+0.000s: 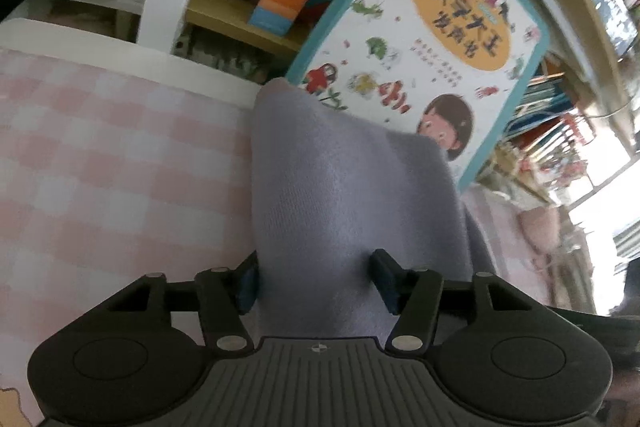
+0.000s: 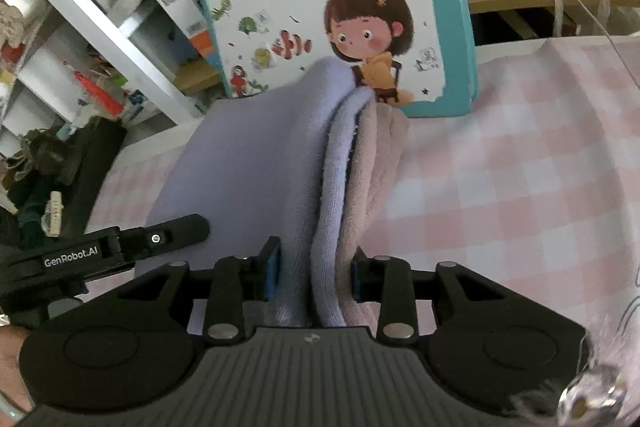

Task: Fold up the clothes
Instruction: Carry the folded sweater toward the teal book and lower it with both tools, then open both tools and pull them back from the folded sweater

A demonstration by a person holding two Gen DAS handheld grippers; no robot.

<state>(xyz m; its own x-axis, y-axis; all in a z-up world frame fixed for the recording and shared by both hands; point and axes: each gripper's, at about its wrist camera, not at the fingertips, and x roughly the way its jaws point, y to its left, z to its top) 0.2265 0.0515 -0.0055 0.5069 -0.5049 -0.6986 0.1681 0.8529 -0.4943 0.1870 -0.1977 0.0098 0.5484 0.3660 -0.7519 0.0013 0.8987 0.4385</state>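
One lilac garment, bunched in layers, is clamped by both the left tongs and right tongs over one pink-checked cloth.

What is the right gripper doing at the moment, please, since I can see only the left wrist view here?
Observer: The right gripper is shut on the lavender garment, with several folded layers bunched between its blue pads.
Operator: Thank you. Is the cloth one colour throughout?
Observer: No, a pale pink layer lies against the lavender on its right side.
Operator: Can you see my left gripper from there?
Observer: Yes, part of the left gripper shows at the left edge, beside the garment and printed GenRobot.AI.
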